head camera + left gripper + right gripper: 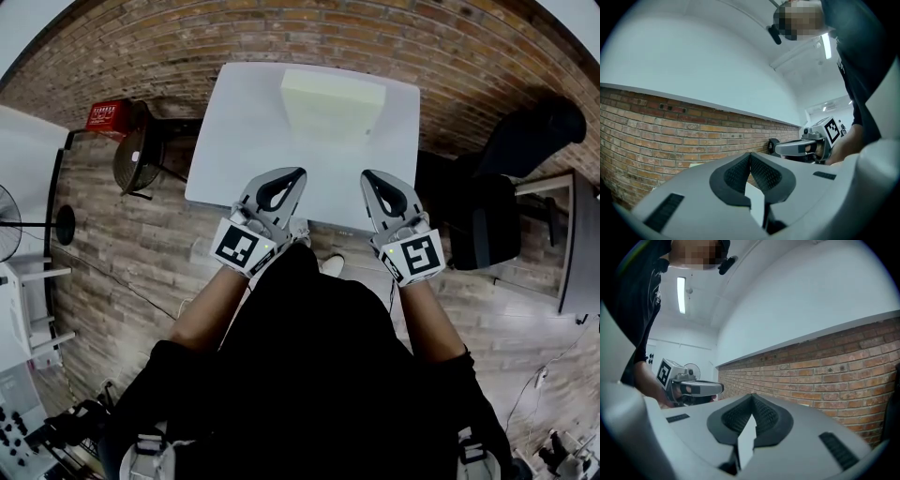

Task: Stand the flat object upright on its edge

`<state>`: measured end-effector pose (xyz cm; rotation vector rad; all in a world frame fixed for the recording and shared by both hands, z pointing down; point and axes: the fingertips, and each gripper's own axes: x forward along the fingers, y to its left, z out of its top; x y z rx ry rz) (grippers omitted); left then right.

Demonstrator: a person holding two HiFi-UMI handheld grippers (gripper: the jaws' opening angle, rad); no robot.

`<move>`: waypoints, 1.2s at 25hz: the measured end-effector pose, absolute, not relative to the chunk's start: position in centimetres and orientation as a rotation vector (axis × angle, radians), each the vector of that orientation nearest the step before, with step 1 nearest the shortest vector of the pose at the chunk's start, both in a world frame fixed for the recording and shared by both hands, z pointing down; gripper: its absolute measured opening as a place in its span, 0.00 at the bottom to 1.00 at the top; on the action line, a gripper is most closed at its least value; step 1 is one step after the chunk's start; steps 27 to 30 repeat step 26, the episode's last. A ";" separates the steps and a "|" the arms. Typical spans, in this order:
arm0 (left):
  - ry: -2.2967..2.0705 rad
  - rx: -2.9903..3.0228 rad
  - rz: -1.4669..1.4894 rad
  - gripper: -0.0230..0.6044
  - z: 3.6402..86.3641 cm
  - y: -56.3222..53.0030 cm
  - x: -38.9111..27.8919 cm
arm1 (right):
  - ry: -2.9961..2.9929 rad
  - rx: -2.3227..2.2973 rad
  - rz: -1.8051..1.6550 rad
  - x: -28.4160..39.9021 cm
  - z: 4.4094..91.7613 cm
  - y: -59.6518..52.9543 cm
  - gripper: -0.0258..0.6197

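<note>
The pale yellow-green rectangular slab (333, 98) sits on the far half of the white rectangular table (234, 141), close to the edge that faces the red brick wall (394, 37). From the head view it shows a brighter band on its far side and a duller face turned toward the person. I cannot tell from this whether it lies flat or already stands on its edge. Nothing touches it.

Both tools are well apart from it, hovering level over the near edge of the table. The left gripper (296, 173) has its jaws pressed together with nothing between the ribbed pads, as its own view shows. The right gripper (367, 175) is closed and empty in the same way. They point toward the wall, side by side with a gap between them.

The main risk, in my judgement, is the smooth tabletop. If closed tips push at the slab, it may slide toward the far edge rather than tip up. With the jaws closed no grip is possible, so they would have to open first. A slab balanced on a narrow edge may also topple if one tool lets go before the other, or brushes it while drawing away.
</note>
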<state>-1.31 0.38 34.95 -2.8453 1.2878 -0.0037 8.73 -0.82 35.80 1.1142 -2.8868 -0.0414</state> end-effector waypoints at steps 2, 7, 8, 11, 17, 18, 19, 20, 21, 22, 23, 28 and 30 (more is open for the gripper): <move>1.280 -2.846 0.003 0.07 34.9 0.5 -1.3 | -2.886 1.113 -0.047 8.8 35.7 -0.7 0.05; 1.276 -2.866 -0.008 0.07 34.9 1.0 -1.1 | -2.881 1.115 -0.050 9.0 35.6 -0.4 0.05; 1.270 -2.867 -0.007 0.07 34.8 1.1 -1.0 | -2.881 1.115 -0.049 9.0 35.6 -0.3 0.05; 1.259 -2.865 -0.006 0.07 34.8 1.1 -0.9 | -2.879 1.112 -0.055 9.0 35.7 -0.1 0.05; 1.245 -2.876 -0.059 0.07 35.0 0.9 -0.6 | -2.878 1.098 -0.058 8.8 35.9 0.0 0.05; 1.242 -2.879 -0.058 0.07 35.0 0.9 -0.6 | -2.878 1.097 -0.055 8.7 35.9 0.0 0.05; 1.244 -2.879 -0.054 0.07 35.0 0.9 -0.7 | -2.878 1.097 -0.053 8.6 35.9 0.0 0.05; 1.249 -2.875 -0.047 0.07 35.0 0.8 -0.8 | -2.877 1.096 -0.051 8.6 36.0 0.0 0.05; 1.256 -2.870 -0.042 0.07 35.1 0.7 -0.9 | -2.876 1.095 -0.050 8.5 36.1 0.0 0.05; 1.261 -2.867 -0.050 0.07 35.2 0.7 -1.0 | -2.876 1.094 -0.049 8.5 36.1 0.0 0.05; 1.263 -2.869 -0.066 0.07 35.3 0.7 -1.0 | -2.876 1.092 -0.048 8.5 36.1 0.0 0.05; 1.263 -2.878 -0.070 0.07 35.3 0.6 -1.0 | -2.876 1.087 -0.046 8.4 36.2 -0.1 0.05; 1.263 -2.878 -0.070 0.07 35.3 0.6 -1.0 | -2.876 1.087 -0.046 8.4 36.2 -0.1 0.05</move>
